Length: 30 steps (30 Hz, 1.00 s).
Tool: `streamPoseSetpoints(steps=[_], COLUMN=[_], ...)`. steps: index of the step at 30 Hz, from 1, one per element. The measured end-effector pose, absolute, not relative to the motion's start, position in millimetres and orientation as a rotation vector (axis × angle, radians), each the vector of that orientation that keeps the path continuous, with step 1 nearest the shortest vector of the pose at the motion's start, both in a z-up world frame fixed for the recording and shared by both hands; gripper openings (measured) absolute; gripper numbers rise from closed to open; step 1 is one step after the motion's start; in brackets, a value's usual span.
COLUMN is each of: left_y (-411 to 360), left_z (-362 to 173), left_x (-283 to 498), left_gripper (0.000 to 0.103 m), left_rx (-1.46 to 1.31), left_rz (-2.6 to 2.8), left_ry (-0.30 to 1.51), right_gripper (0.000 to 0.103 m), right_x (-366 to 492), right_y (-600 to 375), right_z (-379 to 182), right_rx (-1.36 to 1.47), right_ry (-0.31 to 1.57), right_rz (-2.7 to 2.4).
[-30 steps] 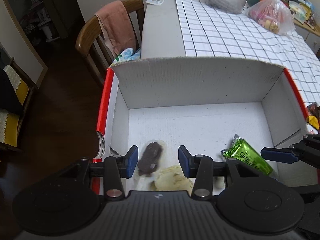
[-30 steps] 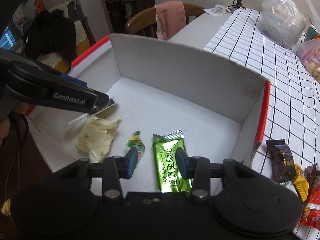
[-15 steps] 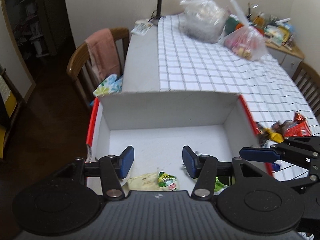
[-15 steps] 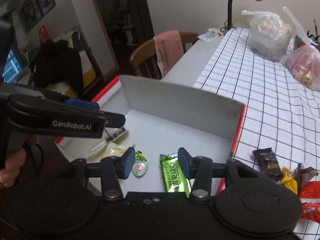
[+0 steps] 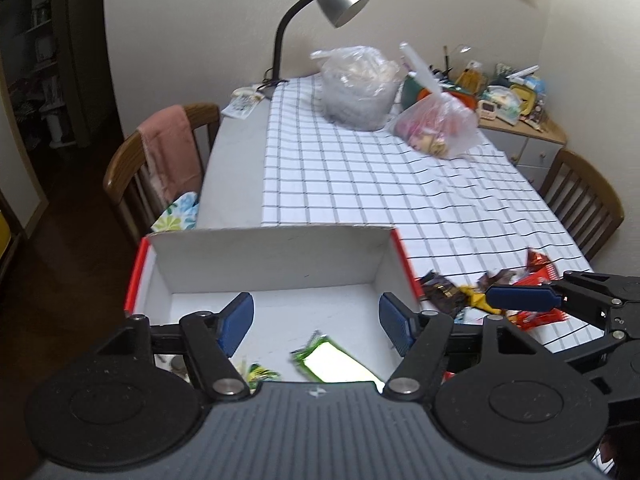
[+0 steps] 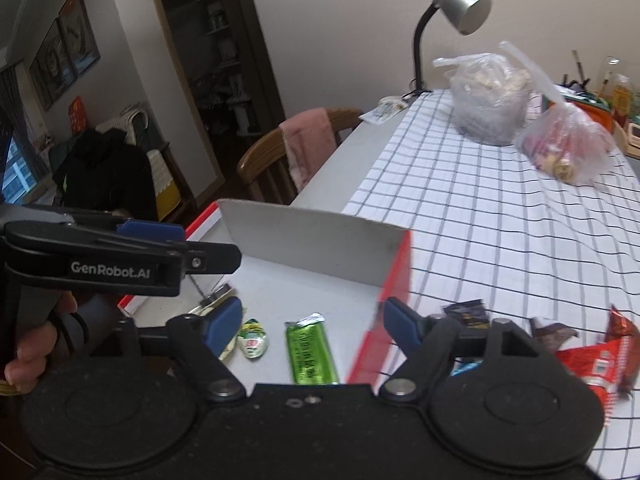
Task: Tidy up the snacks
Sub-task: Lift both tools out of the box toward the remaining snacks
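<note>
A white cardboard box [image 5: 272, 258] with red outer sides sits at the near end of the table. On its floor lie a green snack bar [image 6: 310, 354] [image 5: 332, 364], a small round green-and-white candy [image 6: 253, 339] and a pale wrapped snack [image 6: 228, 350]. My left gripper [image 5: 316, 318] hangs above the box, its jaws opening with nothing between them. My right gripper [image 6: 310, 322] is over the box's right wall, its jaws opening and empty. Loose snacks [image 6: 592, 360] [image 5: 480, 292] in dark, yellow and red wrappers lie on the checked cloth to the right of the box.
A grid-patterned tablecloth [image 5: 380, 184] covers the table. Far back stand a desk lamp [image 5: 320, 8] and two filled plastic bags [image 5: 360, 88] [image 5: 438, 128]. A wooden chair with a pink towel [image 5: 168, 156] is at the left, another chair [image 5: 580, 208] at the right.
Both grippers have risen and drawn back from the box floor, and both jaws have spread wider. The green bar stays on the box floor, out from between the right jaws.
</note>
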<state>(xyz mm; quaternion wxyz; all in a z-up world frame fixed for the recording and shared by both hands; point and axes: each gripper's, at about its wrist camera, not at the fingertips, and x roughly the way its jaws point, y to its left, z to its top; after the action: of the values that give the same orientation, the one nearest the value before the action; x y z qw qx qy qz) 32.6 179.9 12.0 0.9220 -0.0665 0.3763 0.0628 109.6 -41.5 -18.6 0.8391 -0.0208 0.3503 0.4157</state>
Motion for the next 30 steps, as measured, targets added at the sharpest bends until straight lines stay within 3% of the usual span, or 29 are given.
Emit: streamPoseSetpoints(steps=[15,30], left_y=[107,35], left_z=[9,-23], left_x=[48,80], left_gripper=[0.076,0.081], left_rx=[-0.135,-0.134], left_rz=[0.043,-0.009], left_ry=[0.745,0.805], right_gripper=[0.102,0.103], right_x=[120,162], right_y=[-137,-243], right_z=[-19,-41], right_rx=[0.008,-0.014], right_ry=[0.673,0.688], right_rz=[0.808,0.671])
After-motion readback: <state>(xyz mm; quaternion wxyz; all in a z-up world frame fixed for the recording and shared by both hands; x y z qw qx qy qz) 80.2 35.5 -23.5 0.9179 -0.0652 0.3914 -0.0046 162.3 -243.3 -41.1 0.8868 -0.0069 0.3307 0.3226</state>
